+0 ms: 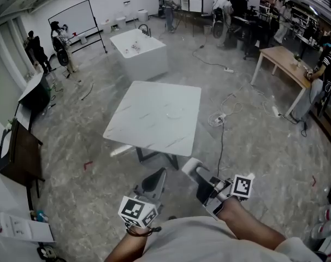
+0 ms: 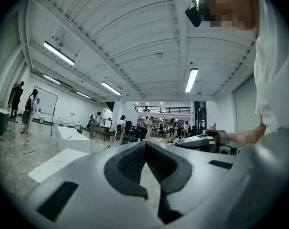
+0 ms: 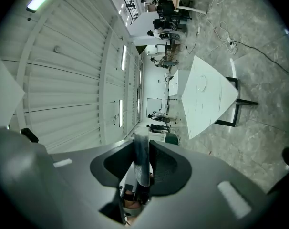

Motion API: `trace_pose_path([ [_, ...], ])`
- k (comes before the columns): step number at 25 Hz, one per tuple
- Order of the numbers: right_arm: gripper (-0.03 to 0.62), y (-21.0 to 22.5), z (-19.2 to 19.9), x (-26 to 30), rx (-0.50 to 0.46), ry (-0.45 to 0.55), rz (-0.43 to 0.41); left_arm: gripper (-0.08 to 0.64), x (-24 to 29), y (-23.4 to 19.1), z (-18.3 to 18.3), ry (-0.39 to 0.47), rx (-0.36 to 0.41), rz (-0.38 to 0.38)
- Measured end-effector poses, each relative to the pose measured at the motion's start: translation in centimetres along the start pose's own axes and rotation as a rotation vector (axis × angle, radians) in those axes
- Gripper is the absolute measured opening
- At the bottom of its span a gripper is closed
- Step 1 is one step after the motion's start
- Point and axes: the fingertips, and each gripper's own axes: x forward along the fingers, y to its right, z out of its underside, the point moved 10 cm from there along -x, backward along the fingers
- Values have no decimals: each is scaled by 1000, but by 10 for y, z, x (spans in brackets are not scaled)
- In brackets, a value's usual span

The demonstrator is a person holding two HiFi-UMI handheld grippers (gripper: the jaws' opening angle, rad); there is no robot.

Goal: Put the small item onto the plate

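head view: the person stands well back from the white table (image 1: 154,119), with open floor (image 1: 89,190) between. both tools are held low in front, side by side. the left gripper (image 1: 158,174) and the right gripper (image 1: 191,167) both point toward the table. the table top looks almost bare. only a faint curved mark shows near its middle, too weak from here to call a plate. the item can't be made out in this view.

left gripper view: the jaws meet at their tips and nothing sits between them. only floor shows through the gap lower down. the right gripper (image 2: 187,141) shows just beside it, at about the same height. the table (image 2: 54,163) lies ahead, low on the left.

right gripper view: the jaws are partly closed on a thin dark-grey item (image 3: 141,159). it stands between the pads and sticks out past them. the pads sit close against it on both sides, so it looks gripped rather than loose. the table (image 3: 206,109) is ahead and well apart. a pale round outline on its top is probably the plate (image 3: 201,85).

progress: the pick-up looks done, since the item is in the right gripper and off any surface. what shows now is the carry, with the table not yet reached. left to do: close the gap to the table, bring the item over the plate, lower it and open the jaws. the left gripper seems to have no part in this.
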Motion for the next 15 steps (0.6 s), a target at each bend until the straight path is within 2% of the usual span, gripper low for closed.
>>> trace_pose_path([
  [7,97,19,-19,36,19,5,30,6,31,-37,12,-27,-47,20],
  [11,97,35,-56,55,39,3,37,6,68,-57,16,-44,-60,4],
  [15,97,51,-109,78,45,-20,26,6,116,-72,17,-49,-49,-24],
])
